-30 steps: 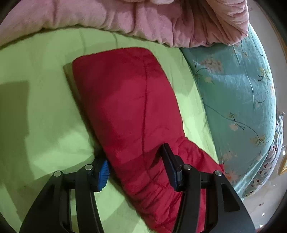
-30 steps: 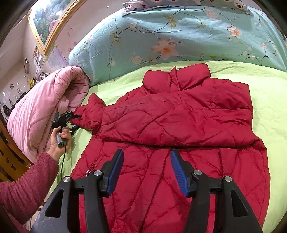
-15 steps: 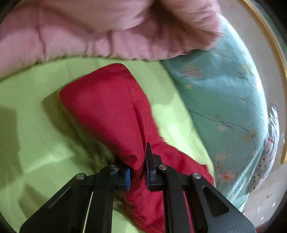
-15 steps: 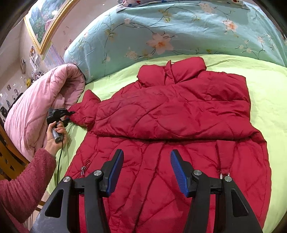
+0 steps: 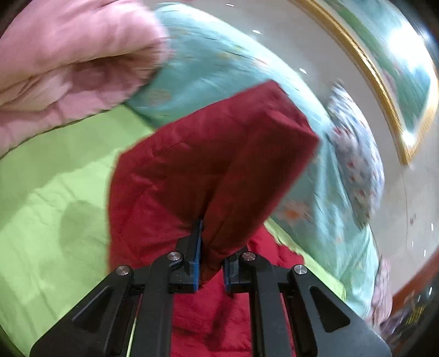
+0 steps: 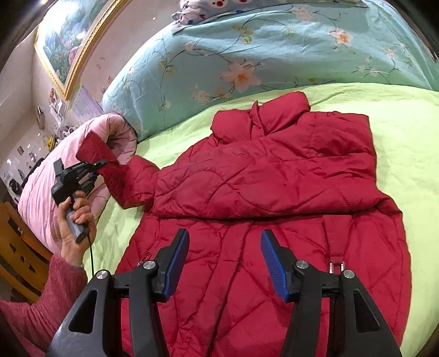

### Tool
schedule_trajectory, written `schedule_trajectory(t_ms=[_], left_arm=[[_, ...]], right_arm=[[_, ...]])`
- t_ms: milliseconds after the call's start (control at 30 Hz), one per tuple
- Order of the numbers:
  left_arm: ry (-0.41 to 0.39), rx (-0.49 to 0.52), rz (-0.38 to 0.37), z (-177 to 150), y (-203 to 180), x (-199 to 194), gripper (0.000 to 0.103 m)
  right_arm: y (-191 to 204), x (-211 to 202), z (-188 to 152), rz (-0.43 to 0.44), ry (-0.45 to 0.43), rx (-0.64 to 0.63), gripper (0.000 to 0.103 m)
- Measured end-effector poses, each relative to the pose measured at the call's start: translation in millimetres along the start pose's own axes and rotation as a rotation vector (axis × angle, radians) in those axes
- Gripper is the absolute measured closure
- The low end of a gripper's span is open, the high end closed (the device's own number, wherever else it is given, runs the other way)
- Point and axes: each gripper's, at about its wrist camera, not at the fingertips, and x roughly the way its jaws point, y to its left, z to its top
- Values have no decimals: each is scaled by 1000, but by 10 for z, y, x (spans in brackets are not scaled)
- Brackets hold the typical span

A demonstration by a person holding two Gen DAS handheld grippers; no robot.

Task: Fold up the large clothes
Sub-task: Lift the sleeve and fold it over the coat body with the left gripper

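Note:
A red quilted coat (image 6: 274,178) lies spread on the green bed sheet (image 6: 397,115), collar toward the pillows, one sleeve folded across its chest. My left gripper (image 5: 211,263) is shut on the other sleeve (image 5: 214,153) and holds it lifted off the sheet; in the right wrist view this gripper (image 6: 93,170) shows at the coat's left side with the sleeve (image 6: 96,148) standing up. My right gripper (image 6: 225,261) is open and empty, hovering above the coat's lower half.
A pink quilt (image 6: 46,192) is bunched along the bed's left edge. A teal floral duvet (image 6: 247,55) and a pillow (image 6: 219,5) lie at the head. A framed picture (image 6: 71,41) hangs on the wall. A wooden chair (image 6: 16,247) stands at left.
My left gripper closed on the sleeve and raised it off the sheet, swinging toward the coat's body. My right gripper stayed open and moved slightly lower over the coat.

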Motion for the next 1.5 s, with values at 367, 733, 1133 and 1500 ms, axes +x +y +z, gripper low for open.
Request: schedule_trajectory(t_ms=[367, 733, 1133, 1500], left_arm=[[143, 219, -148, -658, -1188, 138, 94], [298, 311, -173, -1424, -1905, 641, 94], [419, 466, -104, -2162, -2341, 1188, 94], [477, 561, -11, -2444, -2282, 1374, 90]], right_arm=[[-355, -254, 57, -7, -47, 101, 46], [-733, -454, 33, -19, -108, 201, 46], [-1178, -524, 99, -19, -161, 308, 46], [-1395, -106, 444, 39, -128, 367, 35]])
